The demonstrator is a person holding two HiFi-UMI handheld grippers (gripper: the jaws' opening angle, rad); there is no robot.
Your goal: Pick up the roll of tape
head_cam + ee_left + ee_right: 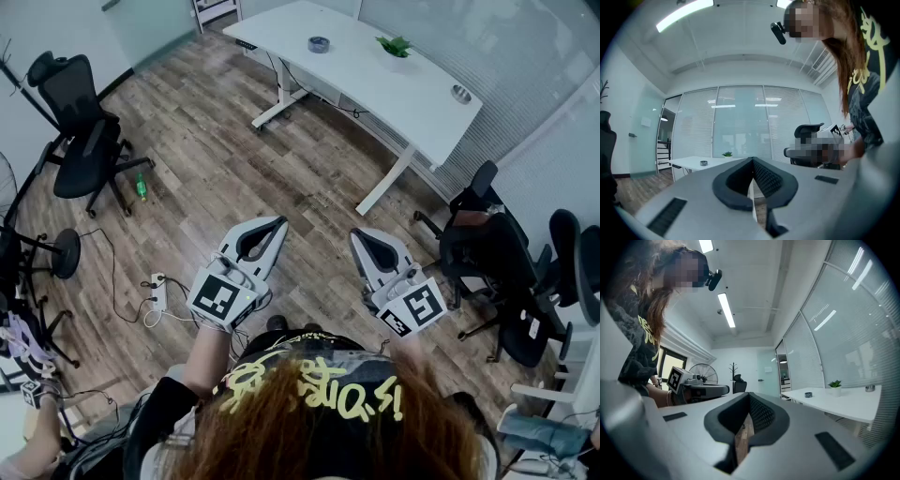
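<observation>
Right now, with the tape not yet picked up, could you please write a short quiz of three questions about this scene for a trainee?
1. True or false: the roll of tape lies on the floor.
2. Which thing shares the white table with the tape? A) potted plant B) green bottle C) office chair
3. Fill in: the left tongs and the right tongs are both ____, with nothing between them.
Key: 1 false, it lies on the white table; 2 A; 3 shut.
</observation>
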